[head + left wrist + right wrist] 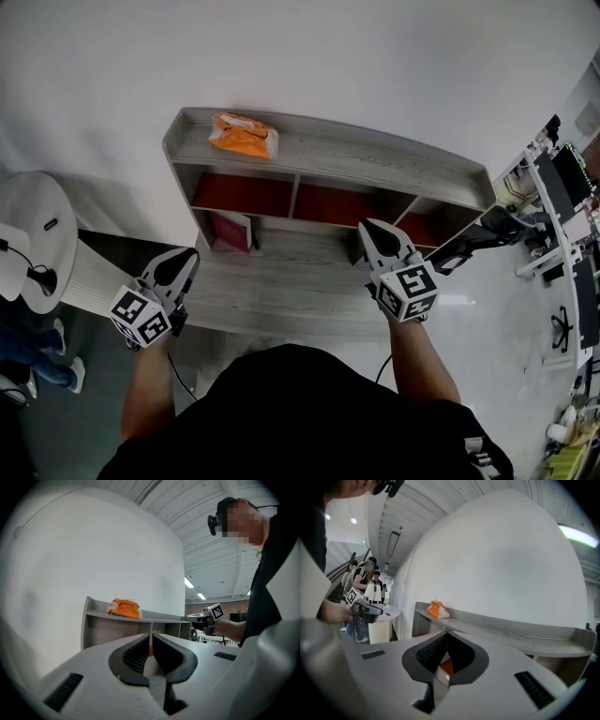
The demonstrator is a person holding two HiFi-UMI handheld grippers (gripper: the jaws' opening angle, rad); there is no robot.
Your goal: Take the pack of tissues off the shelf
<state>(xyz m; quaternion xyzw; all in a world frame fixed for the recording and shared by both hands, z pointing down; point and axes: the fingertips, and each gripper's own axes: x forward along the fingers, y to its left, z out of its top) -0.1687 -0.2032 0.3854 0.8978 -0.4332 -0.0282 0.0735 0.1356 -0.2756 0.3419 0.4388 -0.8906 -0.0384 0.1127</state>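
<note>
Tissue pack [244, 135] shelved, left tongs [187, 256], right tongs [371, 227] level

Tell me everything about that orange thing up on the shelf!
It is the pack of tissues: a small, soft-looking packet in crinkly orange wrap with a whitish end. It lies flat on the top board of the grey wooden shelf, near its left end, close to the white wall. Only the shelf touches it.

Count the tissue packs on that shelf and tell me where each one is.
1. The orange pack of tissues lies on the top board of the shelf, near its left end in the head view. The lower compartments are partly hidden, so another could be inside.
</note>
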